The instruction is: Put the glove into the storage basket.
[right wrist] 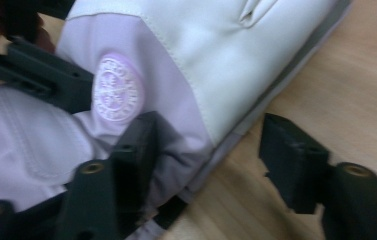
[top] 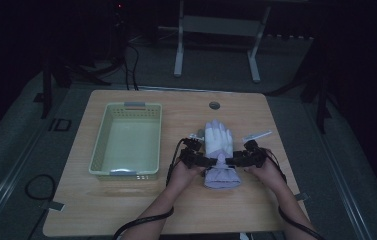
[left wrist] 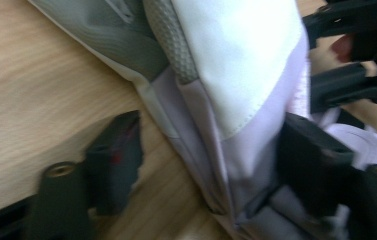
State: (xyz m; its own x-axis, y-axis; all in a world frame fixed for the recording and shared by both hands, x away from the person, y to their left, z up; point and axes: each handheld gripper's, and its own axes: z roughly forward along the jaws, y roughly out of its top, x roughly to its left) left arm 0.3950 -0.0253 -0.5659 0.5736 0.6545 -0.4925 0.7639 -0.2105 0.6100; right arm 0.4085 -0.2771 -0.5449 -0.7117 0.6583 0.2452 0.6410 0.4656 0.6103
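Observation:
A white and lavender glove [top: 219, 145] lies flat on the wooden table [top: 126, 205], fingers pointing away from me, cuff toward me. My left gripper [top: 211, 162] comes at its wrist from the left and my right gripper [top: 229, 161] from the right. In the left gripper view, the left gripper [left wrist: 211, 155] straddles the glove [left wrist: 236, 65]: one jaw rests on bare wood clear of the fabric, the other lies over the lavender cuff. In the right gripper view, the right gripper [right wrist: 216, 150] likewise has one jaw on the glove [right wrist: 191, 45] near its round badge [right wrist: 118, 92] and one apart on the wood.
A pale green plastic basket [top: 98, 145] stands empty on the table's left half. A small white strip [top: 257, 135] lies right of the glove, a small object [top: 196, 135] left of it. A round grommet [top: 214, 105] sits near the far edge. Cables trail off the near edge.

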